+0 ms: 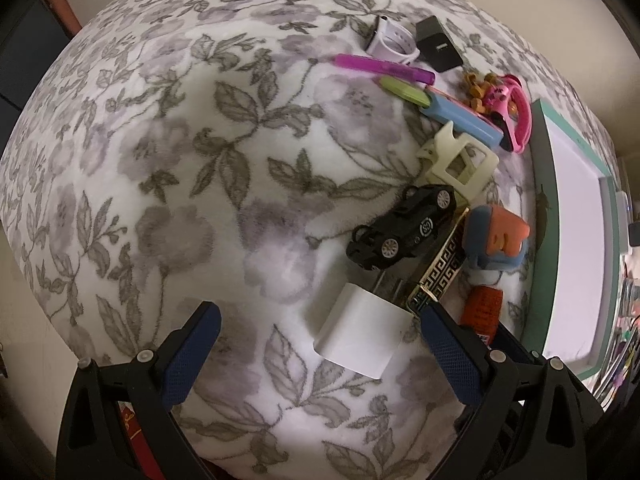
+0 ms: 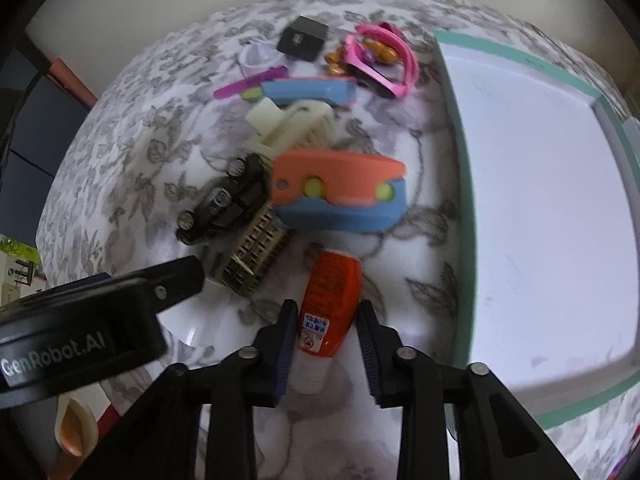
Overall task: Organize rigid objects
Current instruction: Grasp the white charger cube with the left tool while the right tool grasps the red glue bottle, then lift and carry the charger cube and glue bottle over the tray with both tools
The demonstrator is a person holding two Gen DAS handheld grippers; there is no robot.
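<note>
A table under a white cloth (image 1: 200, 160) printed with grey leaves and flowers carries a cluster of small things beside a shallow white tray (image 2: 540, 200) with a green rim. The right gripper (image 2: 326, 338) points steeply down, its jaws pinching an orange tube (image 2: 332, 296) near its white cap; the tube lies on the cloth just beside the tray's near wall. The left gripper (image 1: 320, 328) points straight down with its jaws spread wide, and a white charger block (image 1: 360, 332) lies between them, closer to the right-hand finger, with neither pad clearly pressing on it. Just beyond the charger sit a black toy car (image 1: 404, 228) and a gold-and-black patterned bar (image 1: 436, 268), touching each other. Next to these lies an orange-and-blue toy (image 2: 340, 192) with two yellow-green dots, and past the car a cream plastic piece (image 1: 456, 160). Farther off are a long blue case (image 1: 464, 116), a purple pen (image 1: 384, 66), a green pen (image 1: 404, 90), a pink band (image 1: 516, 116) over small orange-brown beads (image 1: 476, 88), a white watch strap (image 1: 394, 40) and a black cube (image 1: 436, 44). The tray's floor is bare white. In the right wrist view the left gripper's black body enters from the left edge, over the charger.
</note>
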